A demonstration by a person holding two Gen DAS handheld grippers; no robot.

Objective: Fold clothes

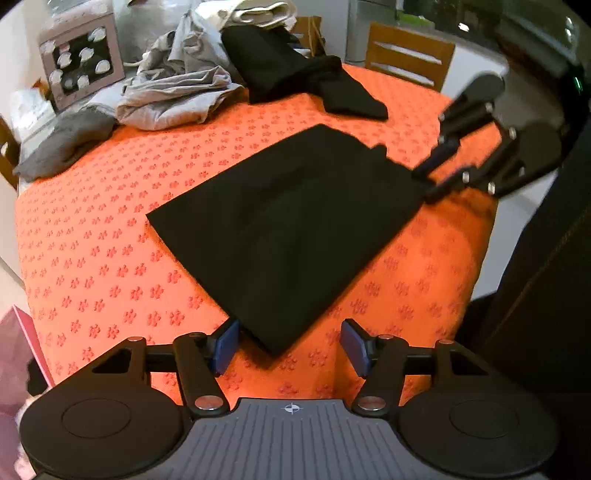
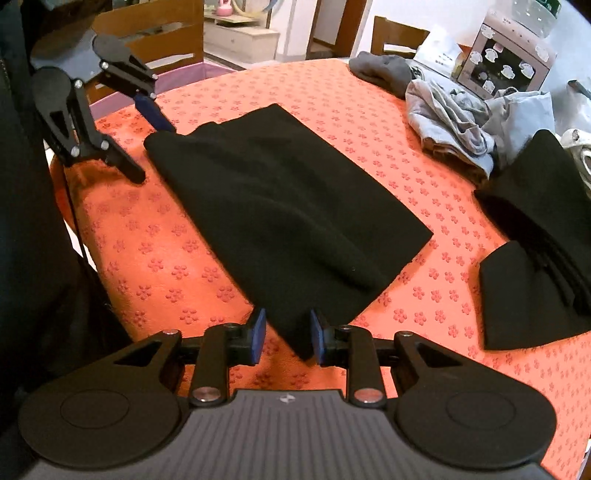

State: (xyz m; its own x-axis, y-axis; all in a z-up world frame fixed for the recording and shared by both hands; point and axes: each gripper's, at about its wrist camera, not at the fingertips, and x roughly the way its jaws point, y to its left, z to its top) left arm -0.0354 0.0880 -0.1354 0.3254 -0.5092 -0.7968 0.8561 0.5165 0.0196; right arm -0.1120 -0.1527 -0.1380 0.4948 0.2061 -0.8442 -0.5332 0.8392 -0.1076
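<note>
A black folded garment (image 1: 284,225) lies on an orange flower-patterned tablecloth (image 1: 92,236), with grey clothes (image 1: 173,92) behind; tool pads (image 1: 226,345) are blue.

- A round table under an orange cloth with a raised flower pattern (image 1: 110,236) fills the space ahead of both grippers.
- Slatted wooden chairs (image 1: 408,55) stand at the table's far edge, one more behind the left-hand side (image 2: 147,33).
- A pale low cabinet (image 2: 240,37) sits against a white wall beyond the chairs.
- A pinkish-grey box with a dark window panel (image 1: 79,62) rests at the far rim of the table.
- Light is even and indoor.
</note>
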